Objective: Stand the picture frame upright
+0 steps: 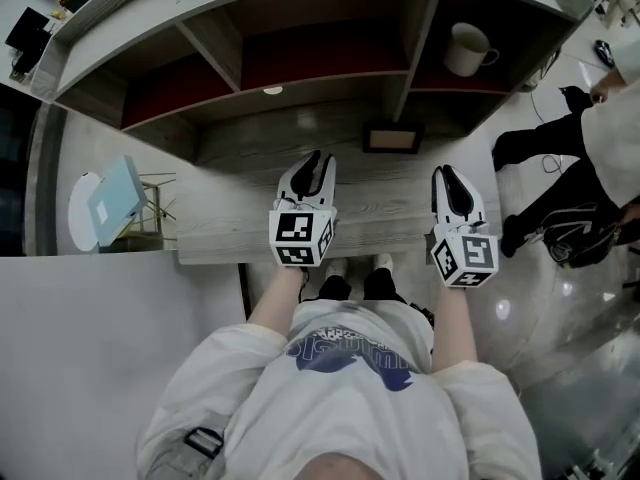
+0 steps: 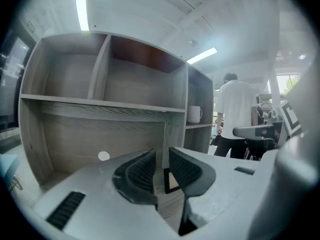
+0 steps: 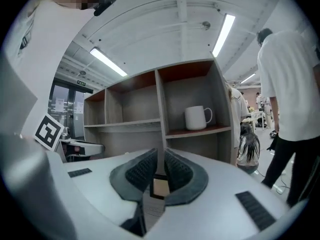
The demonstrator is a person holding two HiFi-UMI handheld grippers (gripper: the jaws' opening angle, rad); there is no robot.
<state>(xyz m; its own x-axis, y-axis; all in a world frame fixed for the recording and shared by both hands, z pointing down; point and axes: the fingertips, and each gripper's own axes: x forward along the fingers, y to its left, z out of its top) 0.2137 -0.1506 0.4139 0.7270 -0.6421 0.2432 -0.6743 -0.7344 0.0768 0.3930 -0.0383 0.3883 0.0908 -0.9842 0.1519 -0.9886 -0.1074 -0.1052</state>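
showing only partly behind left gripper [image 2: 162, 151] fingers [image 2: 138, 172]: picture frame [image 2: 170, 181]

head view looks steeply down; both gripper views face the shelf unit [image 2: 100, 106] level.

In the left gripper view, the picture frame [image 2: 169, 181] shows only as 1 narrow strip between the jaws; the left gripper [image 2: 161, 151] covers the rest. In the right gripper view, the right gripper [image 3: 160, 151] hides both sides of the picture frame [image 3: 160, 187]. In the head view, its image is too small to read, and the right edge cuts off a bystander [image 1: 590, 158]
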